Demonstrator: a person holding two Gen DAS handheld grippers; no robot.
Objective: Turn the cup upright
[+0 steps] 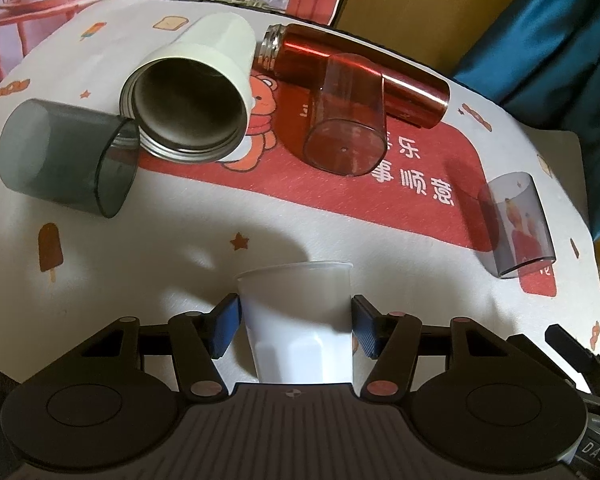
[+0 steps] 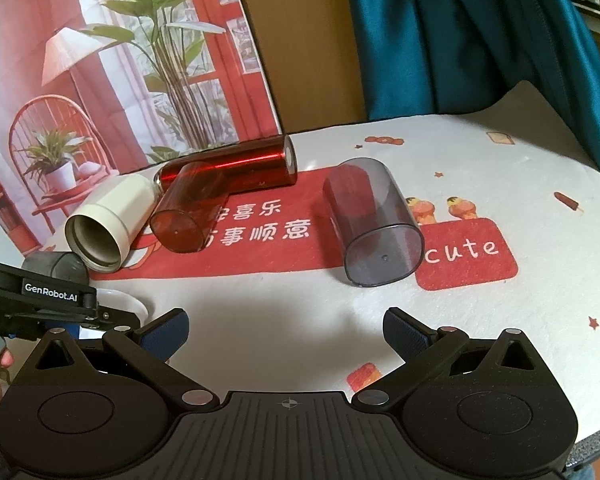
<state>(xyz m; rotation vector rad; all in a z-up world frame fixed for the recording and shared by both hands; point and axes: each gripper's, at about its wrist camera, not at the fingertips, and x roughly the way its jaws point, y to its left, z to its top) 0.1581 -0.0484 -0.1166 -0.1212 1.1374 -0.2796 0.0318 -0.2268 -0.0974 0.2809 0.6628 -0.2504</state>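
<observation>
Counter (image 1: 340,264), covered in a white cloth with red cartoon print, is carrying five vessels lying on their sides: cream flask (image 1: 192,92), red metallic bottle (image 1: 364,68), dark smoky tumbler (image 1: 60,156), red-tinted tumbler (image 1: 346,128) leaning across the red bottle, and clear grey tumbler (image 1: 516,224) toward the right edge.

White plastic cup (image 1: 296,320) is sitting at the near edge, mouth up, between the pads of the left hand-held gripper (image 1: 296,324). It looks upright already, though from this angle I cannot confirm that its base is resting flat on the cloth.

Judgement on the step: this looks like the set-down end of the flip. To do it well, the cup should be lowered until its base is bearing evenly on the cloth, and the pads parted slowly and evenly so that neither drags the thin wall sideways. A light cup like this would tip easily.

Left hand-held gripper: pads are standing at the cup's two sides, roughly cup-width apart. Whether they are pressing or just clear of the wall I cannot tell.

Right hand-held gripper (image 2: 286,332): spread wide, holding nothing, hovering over bare cloth near the grey tumbler.
</observation>
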